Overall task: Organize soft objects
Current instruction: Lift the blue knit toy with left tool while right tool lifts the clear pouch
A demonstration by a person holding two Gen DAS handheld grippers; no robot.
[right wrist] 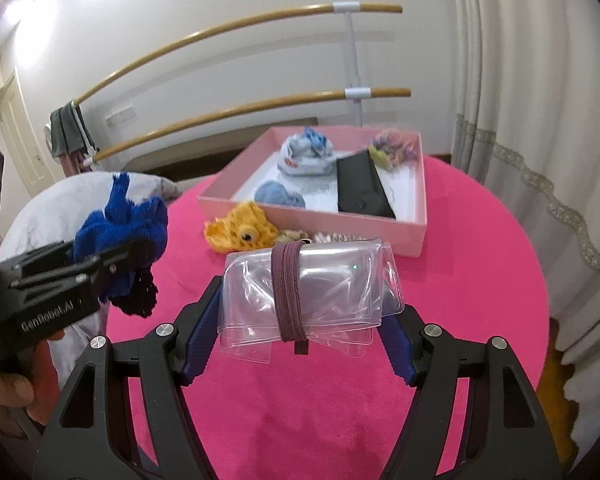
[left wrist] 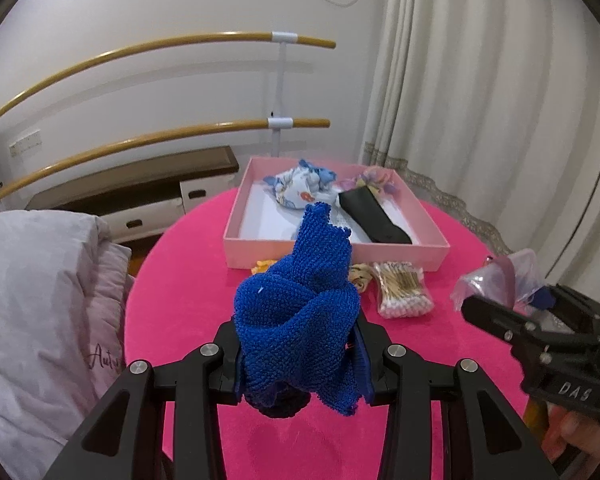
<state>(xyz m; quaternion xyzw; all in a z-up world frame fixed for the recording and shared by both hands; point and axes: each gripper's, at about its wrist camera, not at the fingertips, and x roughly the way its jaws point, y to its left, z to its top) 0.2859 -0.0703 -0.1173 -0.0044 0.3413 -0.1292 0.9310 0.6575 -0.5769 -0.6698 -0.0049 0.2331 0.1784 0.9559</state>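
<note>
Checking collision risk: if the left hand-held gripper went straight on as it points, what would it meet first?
Probably the near wall of the pink box, past its blue knitted cloth; depth is unclear.

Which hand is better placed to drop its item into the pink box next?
Probably left: its tongs grip the blue knitted cloth straight in front of the pink box. The right tongs hold a clear pouch similarly close.

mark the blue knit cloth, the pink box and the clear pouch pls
blue knit cloth [left wrist: 300,320], left wrist view, bunched middle.
pink box [left wrist: 336,254], left wrist view, near wall.
clear pouch [right wrist: 332,292], right wrist view, front face.
</note>
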